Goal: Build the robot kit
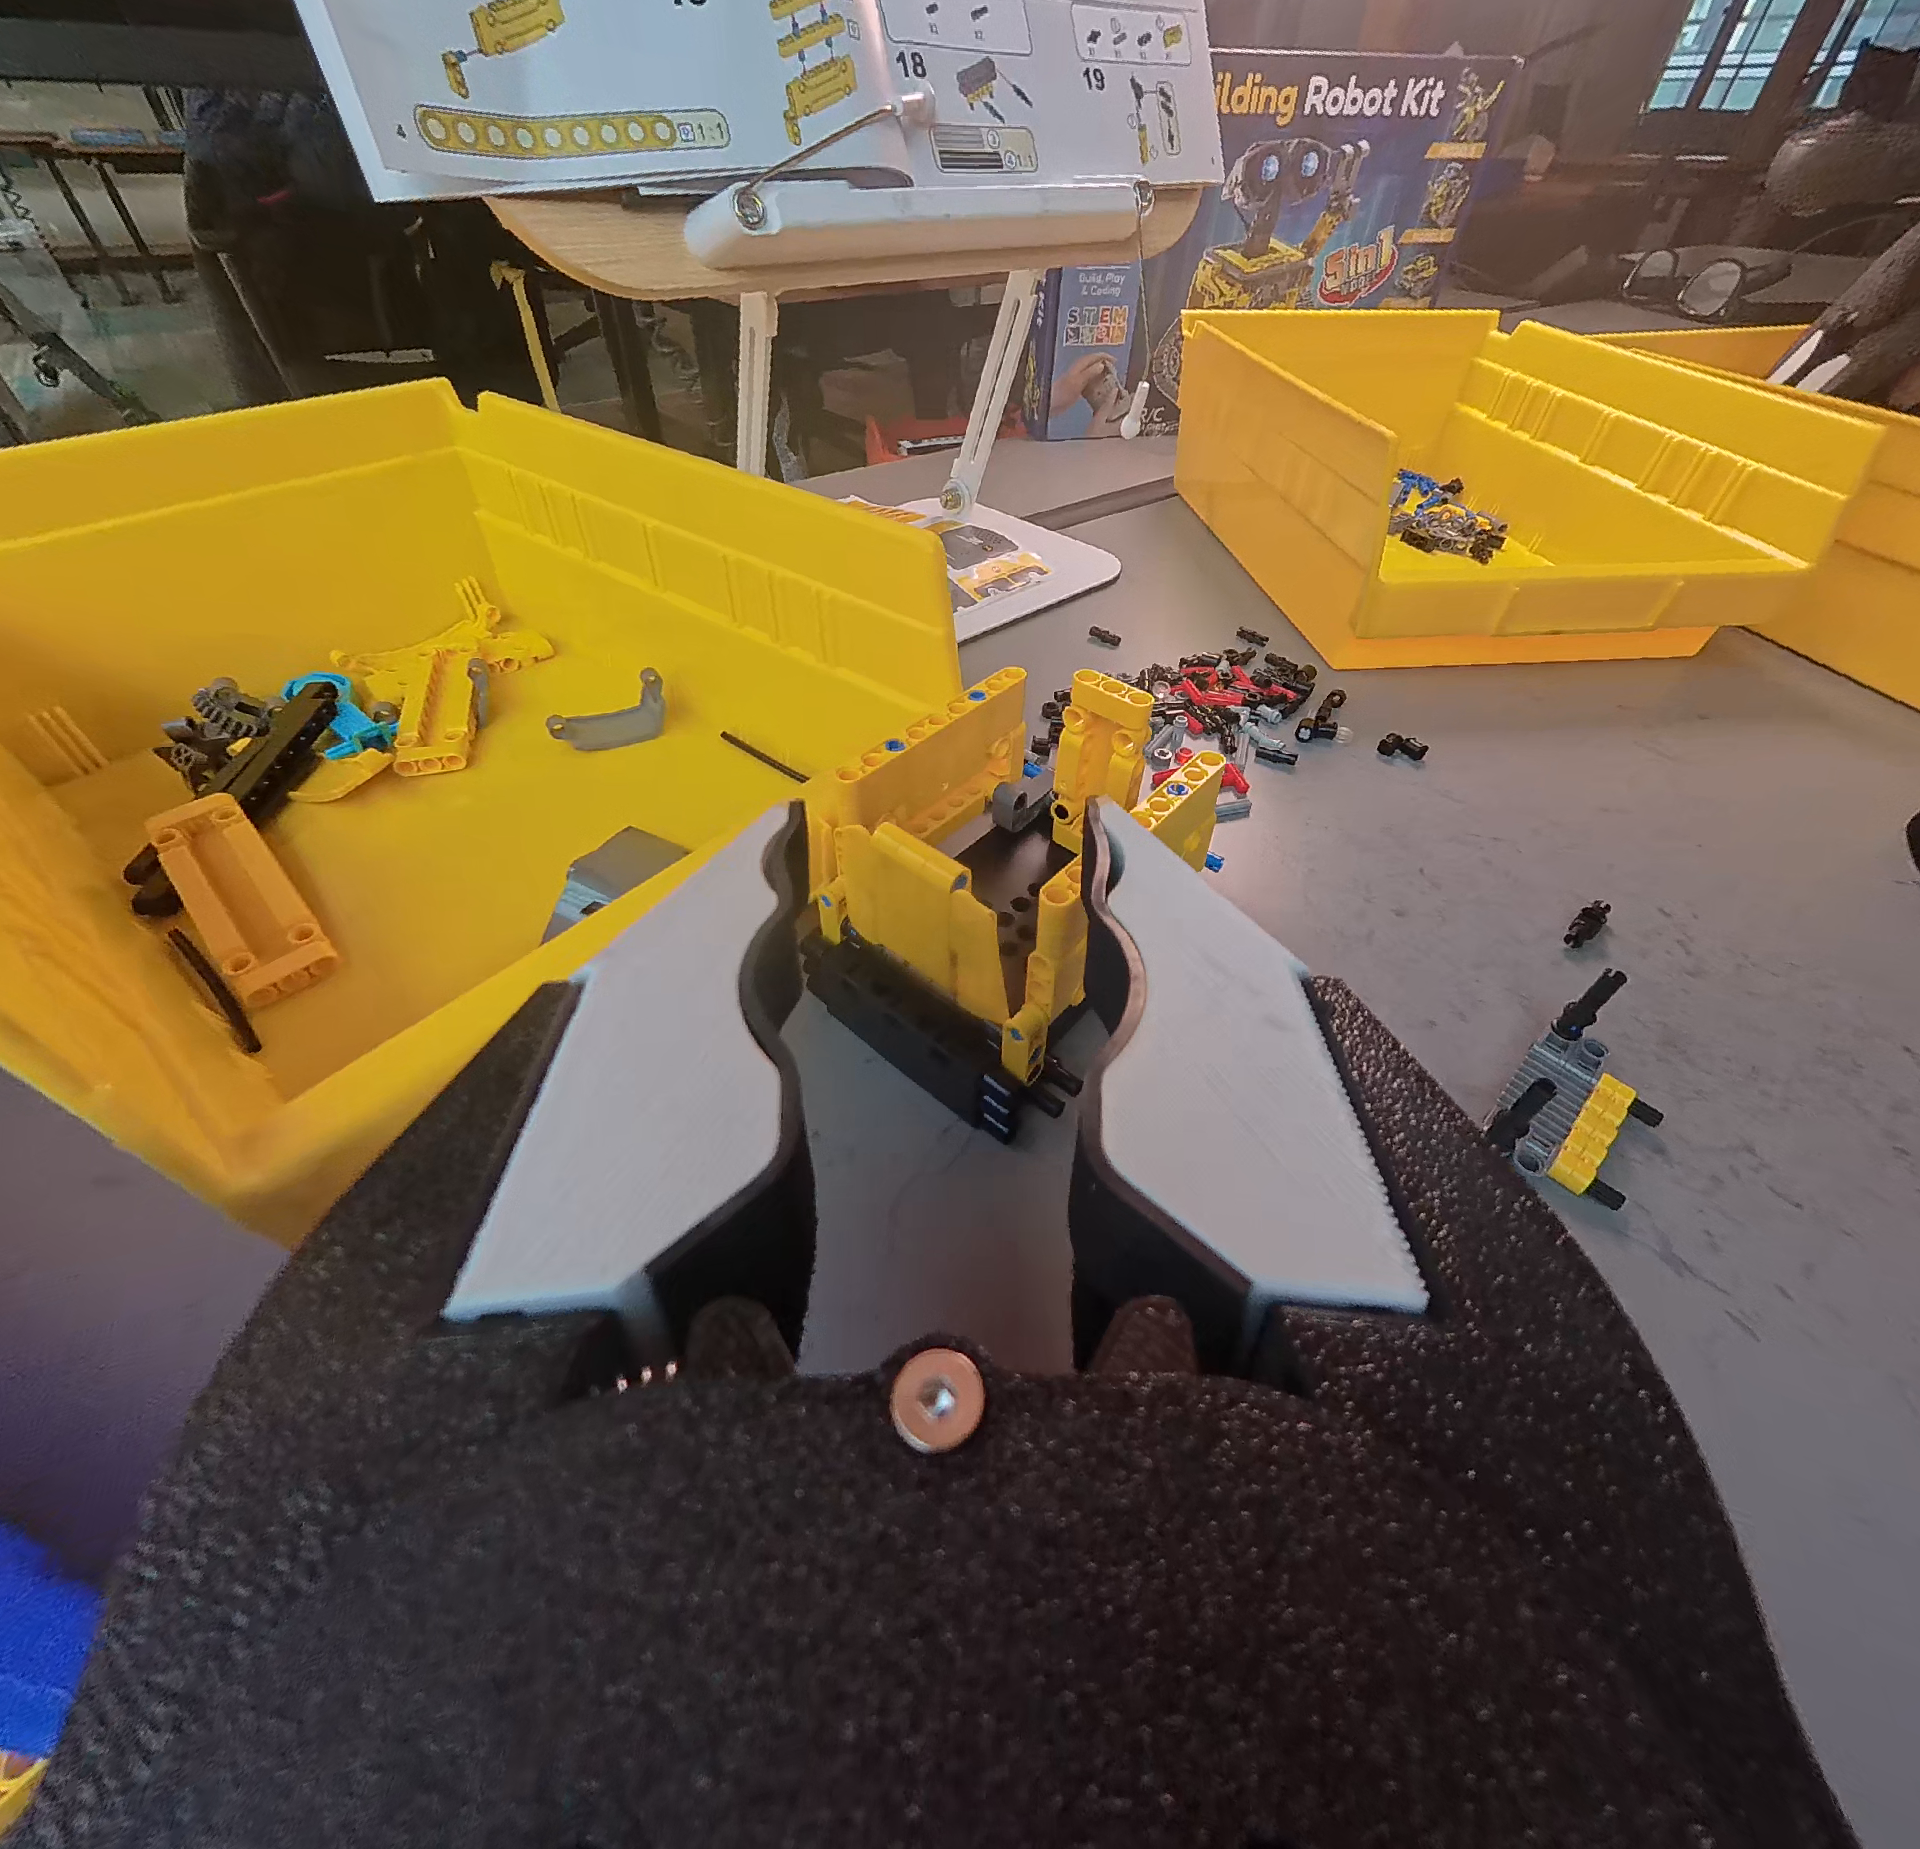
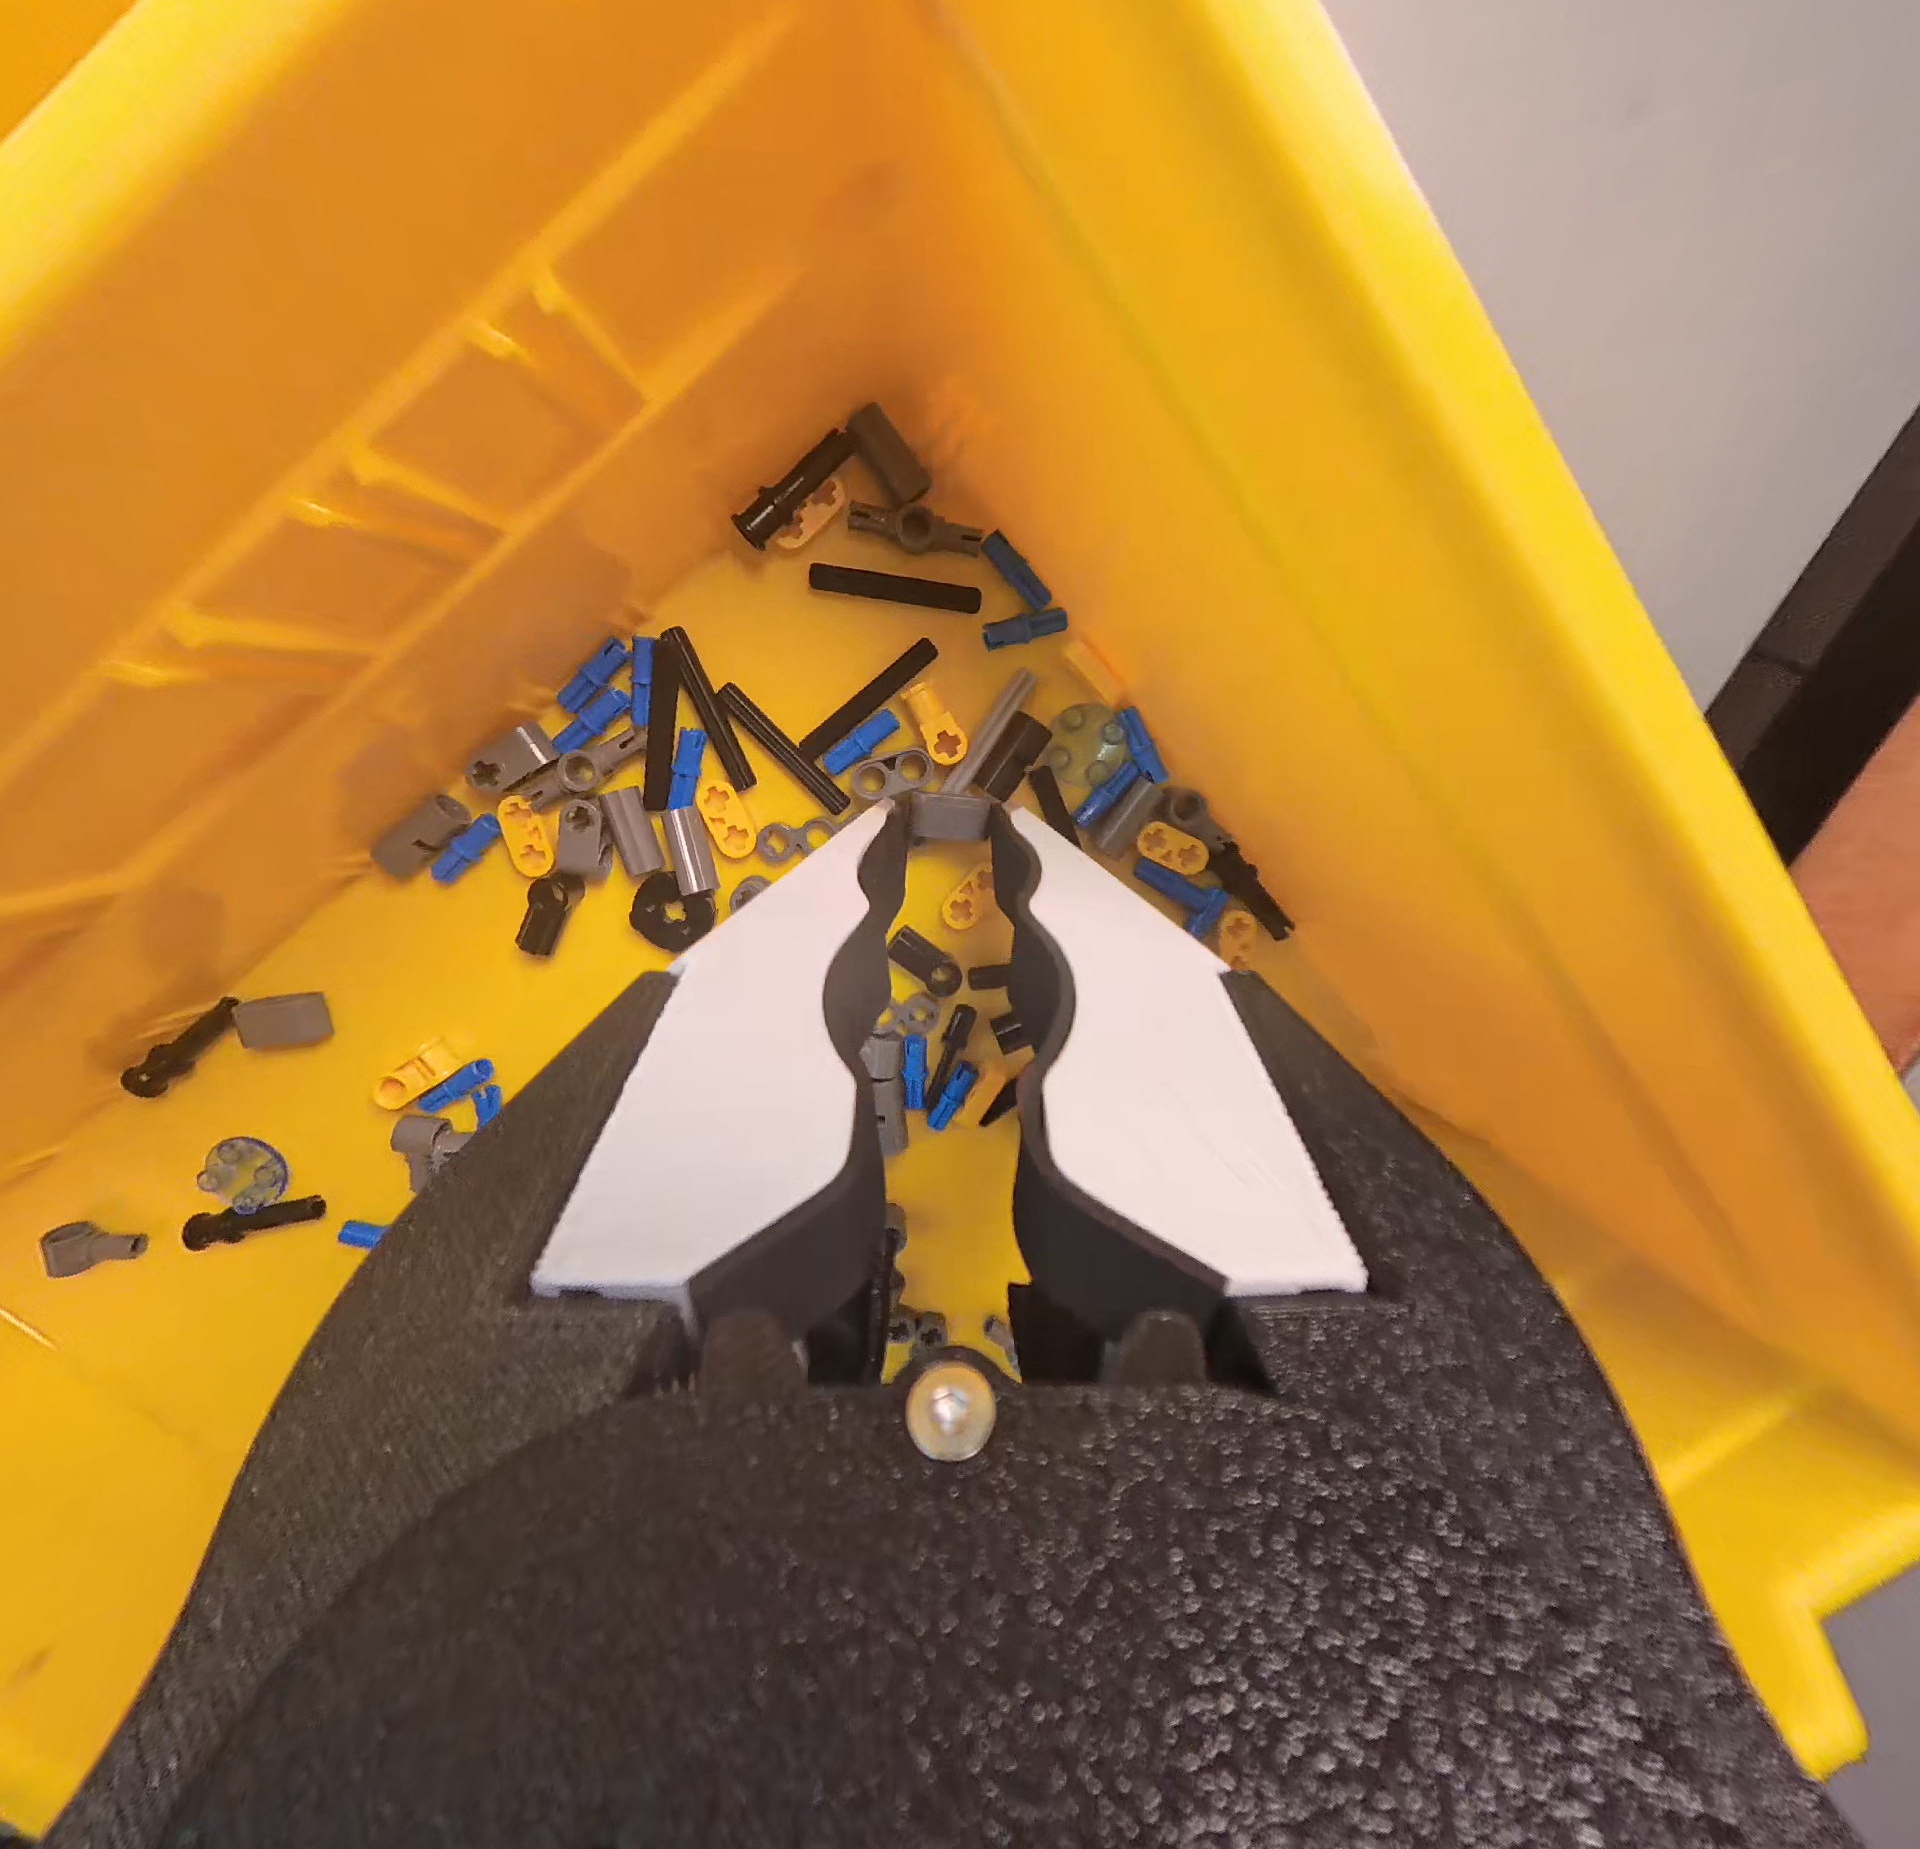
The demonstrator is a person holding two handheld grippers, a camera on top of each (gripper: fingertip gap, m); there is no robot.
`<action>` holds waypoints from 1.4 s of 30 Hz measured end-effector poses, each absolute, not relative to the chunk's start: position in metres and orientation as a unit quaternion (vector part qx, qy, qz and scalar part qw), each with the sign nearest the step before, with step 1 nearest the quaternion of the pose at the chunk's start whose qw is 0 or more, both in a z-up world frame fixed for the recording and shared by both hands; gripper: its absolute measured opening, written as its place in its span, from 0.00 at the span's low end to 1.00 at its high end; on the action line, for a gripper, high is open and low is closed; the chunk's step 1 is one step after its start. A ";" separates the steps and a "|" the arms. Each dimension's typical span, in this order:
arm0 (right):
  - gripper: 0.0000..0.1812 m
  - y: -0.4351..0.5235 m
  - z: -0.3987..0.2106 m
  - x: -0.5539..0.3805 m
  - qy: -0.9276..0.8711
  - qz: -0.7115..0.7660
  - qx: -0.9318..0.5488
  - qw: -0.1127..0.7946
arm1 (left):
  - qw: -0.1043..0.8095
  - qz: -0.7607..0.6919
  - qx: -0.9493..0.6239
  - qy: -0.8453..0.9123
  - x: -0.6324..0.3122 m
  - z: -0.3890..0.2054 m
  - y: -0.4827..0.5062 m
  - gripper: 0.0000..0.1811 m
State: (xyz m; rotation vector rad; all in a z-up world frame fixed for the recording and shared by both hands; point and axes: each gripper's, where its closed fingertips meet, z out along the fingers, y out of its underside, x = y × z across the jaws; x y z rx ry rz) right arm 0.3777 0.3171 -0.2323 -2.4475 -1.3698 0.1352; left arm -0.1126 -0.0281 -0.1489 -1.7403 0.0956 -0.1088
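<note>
Left gripper (image 1: 945,843) clamped on yellow-black model (image 1: 951,926), standing on grey table (image 1: 1558,864), just beside yellow bin (image 1: 312,469) of loose parts. Pile of small pins (image 1: 1236,703) behind model; small grey-yellow subassembly (image 1: 1569,1113) well right. Instruction sheet (image 1: 727,43) on stand (image 1: 914,220) beyond. Right gripper (image 2: 945,814) inside second bin (image 2: 1299,449), tips pinching grey connector (image 2: 948,817) among scattered pins (image 2: 623,750), near bin corner.

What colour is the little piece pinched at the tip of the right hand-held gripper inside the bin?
Grey, seen best in the right wrist view.
</note>
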 end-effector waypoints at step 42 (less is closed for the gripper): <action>0.11 0.315 -0.222 0.397 -0.488 -0.001 -0.854 0.179 | 0.659 -0.086 -0.746 0.034 -0.114 -0.141 -0.035 0.27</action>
